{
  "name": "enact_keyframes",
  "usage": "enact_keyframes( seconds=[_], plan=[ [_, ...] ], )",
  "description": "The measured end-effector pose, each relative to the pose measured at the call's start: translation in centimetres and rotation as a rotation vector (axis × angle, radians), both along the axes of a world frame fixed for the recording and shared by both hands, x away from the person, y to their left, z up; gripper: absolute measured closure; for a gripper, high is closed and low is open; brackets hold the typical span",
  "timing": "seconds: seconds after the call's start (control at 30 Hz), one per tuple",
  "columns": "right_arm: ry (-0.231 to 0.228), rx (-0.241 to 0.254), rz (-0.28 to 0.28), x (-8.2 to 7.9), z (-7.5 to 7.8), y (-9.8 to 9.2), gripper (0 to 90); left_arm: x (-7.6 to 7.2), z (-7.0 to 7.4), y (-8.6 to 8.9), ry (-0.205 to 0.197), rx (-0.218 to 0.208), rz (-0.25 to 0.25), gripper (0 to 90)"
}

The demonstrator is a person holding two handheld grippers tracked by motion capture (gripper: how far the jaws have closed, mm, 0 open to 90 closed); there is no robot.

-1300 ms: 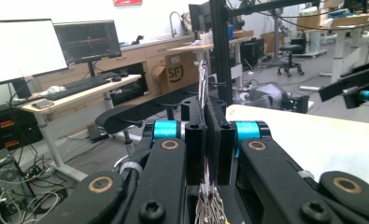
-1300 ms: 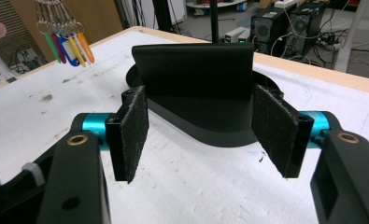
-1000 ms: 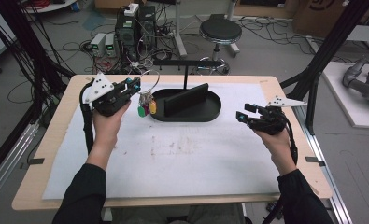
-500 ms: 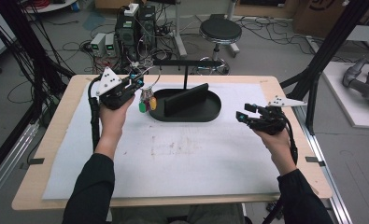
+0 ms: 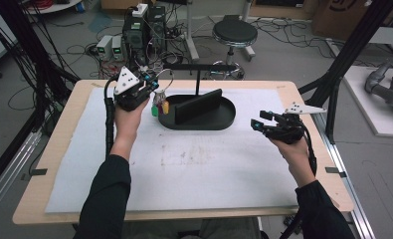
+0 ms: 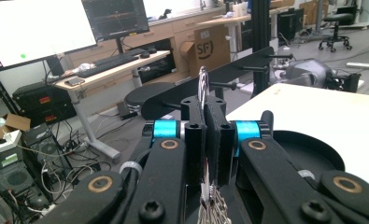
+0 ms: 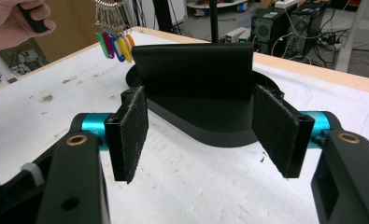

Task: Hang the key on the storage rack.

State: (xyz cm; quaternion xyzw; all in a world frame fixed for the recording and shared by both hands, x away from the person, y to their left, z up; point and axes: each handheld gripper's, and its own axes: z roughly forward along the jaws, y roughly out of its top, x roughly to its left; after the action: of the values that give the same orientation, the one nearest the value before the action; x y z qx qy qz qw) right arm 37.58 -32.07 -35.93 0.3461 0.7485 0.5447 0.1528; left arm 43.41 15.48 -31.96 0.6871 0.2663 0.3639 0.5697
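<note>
High view: the left tongs hold a bunch of keys up by its ring, just over the left end of the black stand on the surface.
Left gripper view: the tongs are shut tight on the thin metal ring.
Right gripper view: the right tongs are wide open, holding nothing. The coloured tags hang down.
Handling: I think the keys are light and floppy and they swing. The ring is hard and slippery, so hold it there.
</note>
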Motion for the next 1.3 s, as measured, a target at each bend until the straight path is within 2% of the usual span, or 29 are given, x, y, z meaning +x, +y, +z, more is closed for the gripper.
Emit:
enact_keyframes(
  seconds=[0.27,0.4,0.9,1.3],
  plan=[
    [-0.002,0.001,-0.002,0.0,0.0,0.0,37.1,1.0,-0.9,-0.2,0.030,-0.008,0.020,86.4],
    [0.001,0.002,-0.001,0.0,0.0,0.0,37.2,1.4,-1.1,-0.1,0.034,-0.035,0.029,86.4],
    [-0.001,-0.001,0.003,0.0,0.0,0.1,37.2,2.2,-1.9,0.0,0.071,-0.077,0.050,86.1],
    [0.000,-0.001,0.004,0.0,0.0,0.1,37.2,2.9,-2.7,-0.6,0.102,-0.079,0.071,85.7]
  ],
)
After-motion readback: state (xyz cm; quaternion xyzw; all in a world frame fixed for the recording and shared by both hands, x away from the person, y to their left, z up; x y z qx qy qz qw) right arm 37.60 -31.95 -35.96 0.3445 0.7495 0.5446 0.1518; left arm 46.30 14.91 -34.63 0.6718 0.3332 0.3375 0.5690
